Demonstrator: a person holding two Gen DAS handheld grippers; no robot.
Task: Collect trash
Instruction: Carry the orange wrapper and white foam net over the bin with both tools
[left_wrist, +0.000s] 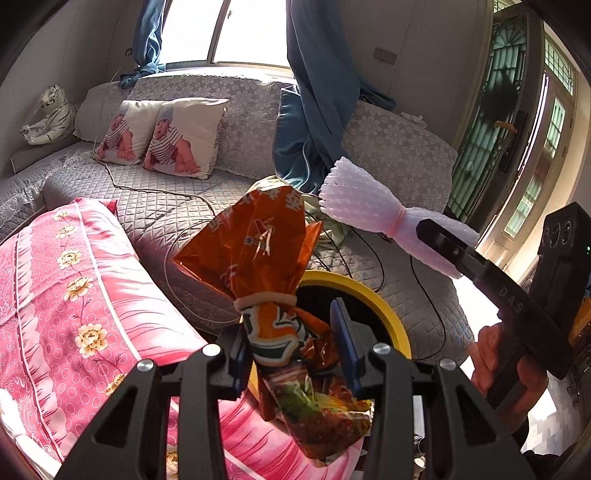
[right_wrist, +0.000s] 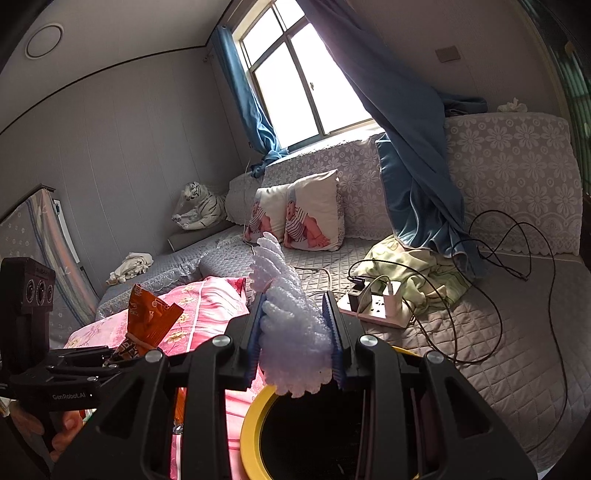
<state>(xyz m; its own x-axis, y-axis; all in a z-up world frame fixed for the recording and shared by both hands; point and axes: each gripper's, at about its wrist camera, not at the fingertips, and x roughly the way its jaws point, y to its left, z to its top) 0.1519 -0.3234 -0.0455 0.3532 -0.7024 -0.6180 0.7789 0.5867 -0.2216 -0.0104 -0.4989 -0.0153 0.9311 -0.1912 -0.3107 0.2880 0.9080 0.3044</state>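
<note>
My left gripper is shut on an orange snack bag tied with a rubber band, its blue pads pressing the bag's neck. Just below and behind it is the black bin with a yellow rim. My right gripper is shut on a white foam fruit net, held just above the bin's yellow rim. In the left wrist view the foam net sticks out at the right from the right gripper, which a hand holds. The right wrist view shows the left gripper with the orange bag at the left.
A pink flowered quilt lies left of the bin. Behind it is a grey quilted sofa with a power strip, black cables, a green cloth, printed cushions and a hanging blue curtain.
</note>
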